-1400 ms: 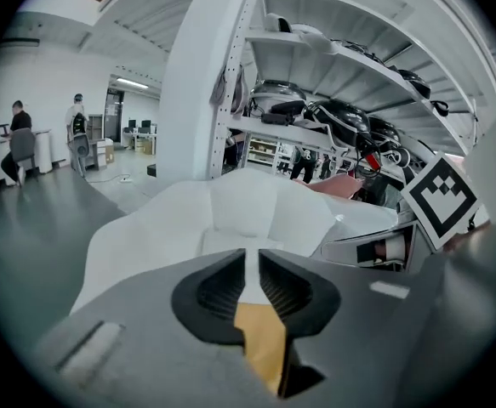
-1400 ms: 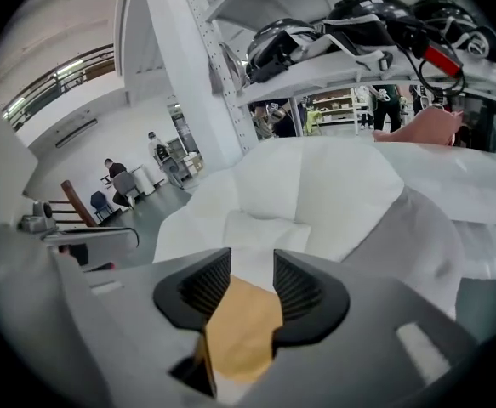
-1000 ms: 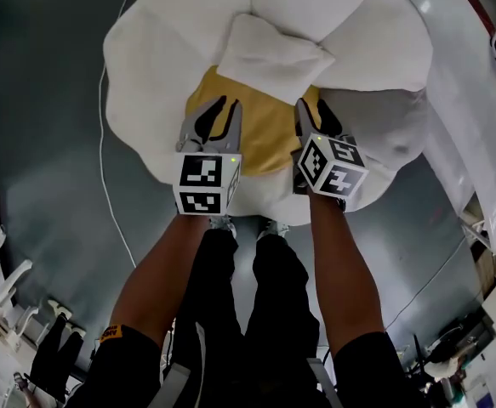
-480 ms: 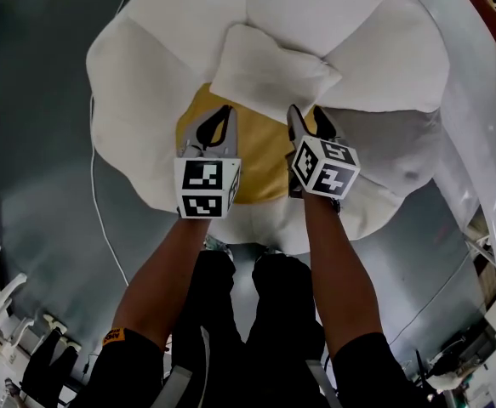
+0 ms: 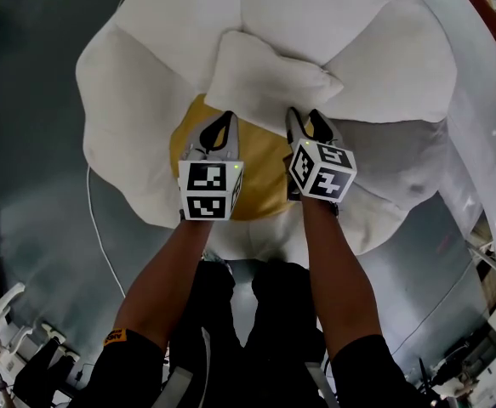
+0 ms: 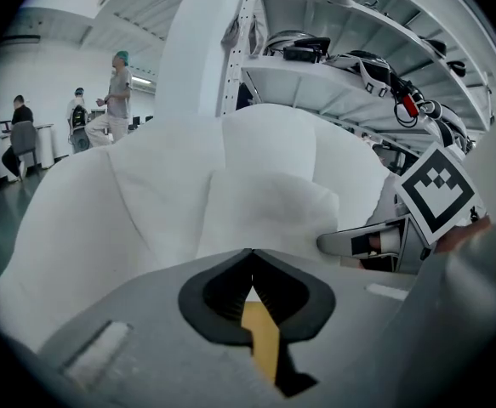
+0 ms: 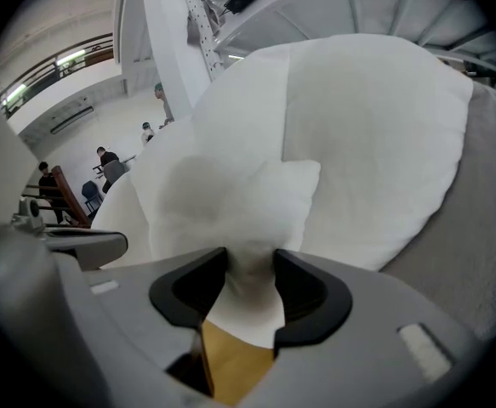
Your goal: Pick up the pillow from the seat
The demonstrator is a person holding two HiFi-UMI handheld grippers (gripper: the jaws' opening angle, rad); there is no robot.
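Note:
A white square pillow (image 5: 269, 83) leans against the back of a round chair, over its yellow seat (image 5: 260, 164). My right gripper (image 5: 303, 116) is at the pillow's near right edge. In the right gripper view a fold of the pillow (image 7: 230, 202) fills the gap between the jaws of this gripper (image 7: 249, 270), which are closing on it. My left gripper (image 5: 228, 117) hovers over the seat just short of the pillow's near left edge. Its jaw tips meet, with nothing held, and in the left gripper view the pillow (image 6: 265, 211) lies just beyond this gripper (image 6: 252, 257).
Big white petal-shaped cushions (image 5: 137, 83) ring the seat. A white cable (image 5: 94, 219) runs over the grey floor on the left. White shelving (image 6: 350, 58) with gear stands at the right. People (image 6: 116, 100) stand far off. My own legs are below the chair's front.
Both grippers have moved forward over the yellow seat to the pillow's near edge. The right gripper's jaws now have the pillow's edge between them.

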